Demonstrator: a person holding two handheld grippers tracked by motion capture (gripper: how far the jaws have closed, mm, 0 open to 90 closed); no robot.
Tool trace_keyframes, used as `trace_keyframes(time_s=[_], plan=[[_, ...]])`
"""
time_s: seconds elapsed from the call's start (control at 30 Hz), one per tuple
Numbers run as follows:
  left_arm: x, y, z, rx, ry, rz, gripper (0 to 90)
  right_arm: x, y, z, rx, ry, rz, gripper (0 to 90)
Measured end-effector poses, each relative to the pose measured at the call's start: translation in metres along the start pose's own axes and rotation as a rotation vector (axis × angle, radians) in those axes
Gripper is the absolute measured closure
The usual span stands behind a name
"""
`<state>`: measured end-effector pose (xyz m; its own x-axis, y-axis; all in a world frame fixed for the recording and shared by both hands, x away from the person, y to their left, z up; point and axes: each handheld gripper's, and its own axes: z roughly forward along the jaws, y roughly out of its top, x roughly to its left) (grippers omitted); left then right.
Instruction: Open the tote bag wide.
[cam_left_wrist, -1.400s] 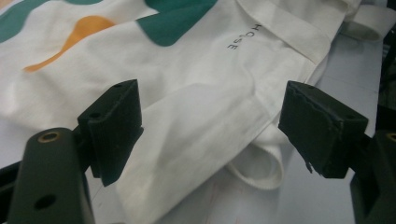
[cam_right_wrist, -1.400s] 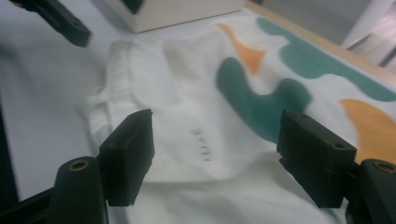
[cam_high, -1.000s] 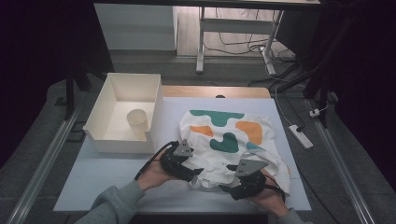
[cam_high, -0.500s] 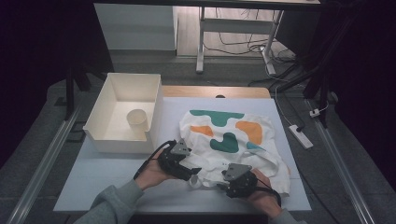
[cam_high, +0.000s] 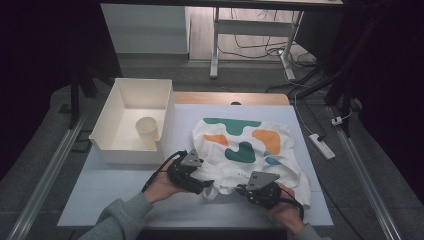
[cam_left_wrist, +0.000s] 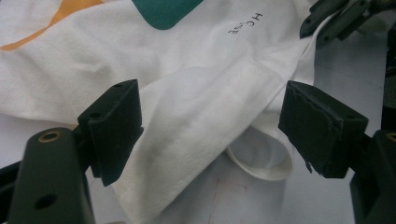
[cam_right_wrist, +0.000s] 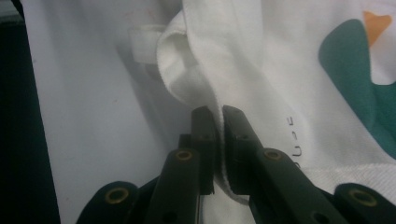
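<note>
A white T-shirt (cam_high: 250, 145) with green and orange patches lies crumpled on the light table (cam_high: 115, 185). My left gripper (cam_high: 207, 187) is at the shirt's near left edge. In the left gripper view its jaws (cam_left_wrist: 210, 121) stand open, with a fold of the shirt (cam_left_wrist: 187, 70) lying between them and the collar rib below. My right gripper (cam_high: 241, 190) is at the near edge of the shirt, facing the left one. Its jaws (cam_right_wrist: 218, 116) have just been closing and are now shut on a thin hem of the shirt (cam_right_wrist: 280, 70).
A white open box (cam_high: 112, 135) stands at the table's back left with a paper cup (cam_high: 147, 129) inside. A wooden strip (cam_high: 230, 98) runs along the far edge. A power strip (cam_high: 322, 146) lies on the floor to the right.
The right gripper has slid a little to the left along the shirt's near edge and its jaws have closed on the cloth. The left gripper has stayed put.
</note>
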<state>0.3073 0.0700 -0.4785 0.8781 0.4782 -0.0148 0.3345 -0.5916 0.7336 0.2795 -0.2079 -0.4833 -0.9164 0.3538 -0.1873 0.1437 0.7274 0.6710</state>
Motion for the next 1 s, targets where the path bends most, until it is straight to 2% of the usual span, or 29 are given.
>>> trace_keyframes(time_s=[0.13,0.3,0.4,0.6,0.77,0.9,1.0], plan=[[0.001,0.000,-0.001,-0.003,0.003,-0.004,21.6,-0.005,0.001,-0.008,-0.043,-0.007,0.040,86.3],[0.001,0.000,-0.001,-0.005,0.005,-0.004,21.7,-0.007,0.003,-0.012,-0.056,-0.034,0.040,86.6],[0.000,0.000,-0.003,-0.011,0.008,-0.002,21.9,-0.006,0.005,-0.015,-0.069,-0.028,0.044,86.8],[0.000,-0.001,-0.008,-0.039,0.013,-0.004,22.0,0.005,0.019,-0.028,-0.123,-0.021,0.000,87.0],[-0.004,-0.002,-0.017,-0.068,0.009,0.008,22.2,0.008,0.024,-0.035,-0.143,-0.012,-0.009,87.1],[-0.006,0.000,-0.023,-0.092,0.018,0.017,22.9,0.002,0.031,-0.047,-0.190,-0.023,-0.004,87.1],[-0.004,0.000,-0.023,-0.096,0.025,0.012,23.2,-0.007,0.035,-0.050,-0.202,-0.046,-0.004,87.1]])
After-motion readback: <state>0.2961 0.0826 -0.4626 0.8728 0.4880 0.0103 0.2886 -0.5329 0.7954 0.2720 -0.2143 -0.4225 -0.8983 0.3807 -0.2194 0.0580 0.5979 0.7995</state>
